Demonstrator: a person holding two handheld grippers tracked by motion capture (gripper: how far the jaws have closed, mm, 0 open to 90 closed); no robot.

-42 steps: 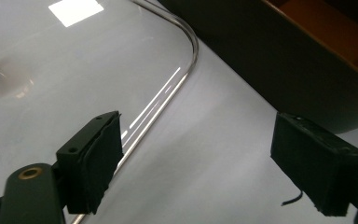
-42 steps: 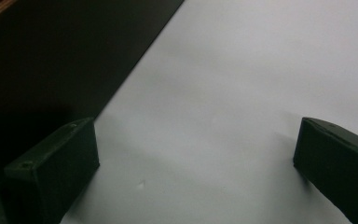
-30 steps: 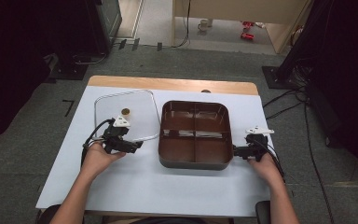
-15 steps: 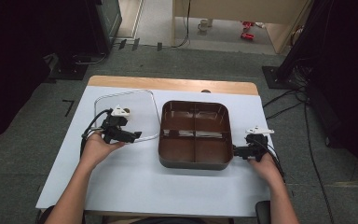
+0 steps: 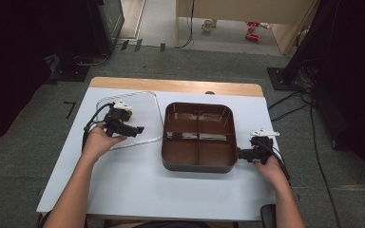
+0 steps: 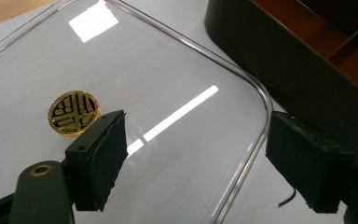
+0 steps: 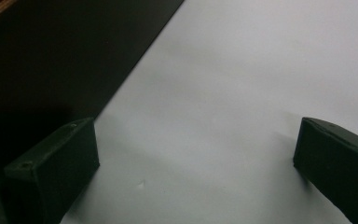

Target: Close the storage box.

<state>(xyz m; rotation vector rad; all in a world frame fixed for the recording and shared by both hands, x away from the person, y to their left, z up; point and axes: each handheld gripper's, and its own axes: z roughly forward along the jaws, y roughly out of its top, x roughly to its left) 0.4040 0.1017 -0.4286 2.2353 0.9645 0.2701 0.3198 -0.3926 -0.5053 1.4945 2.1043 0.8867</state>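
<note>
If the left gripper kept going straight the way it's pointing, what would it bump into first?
Probably the side wall of the brown tray: the left gripper hangs open over the clear lid's rim, pointing that way, though its height is hard to judge.

We hold one tool in each hand, both forearms entering from the near edge. The left tool [image 5: 123, 124] sits in our left hand [image 5: 100, 138], forearm angled inward, jaws pointing toward the right hand's side and standing wide apart with nothing pressed between the pads [image 6: 100, 161]. The right tool [image 5: 252, 153] sits in our right hand [image 5: 270, 167], held low, jaws pointing toward the left hand's side, likewise set wide apart and gripping nothing.
</note>
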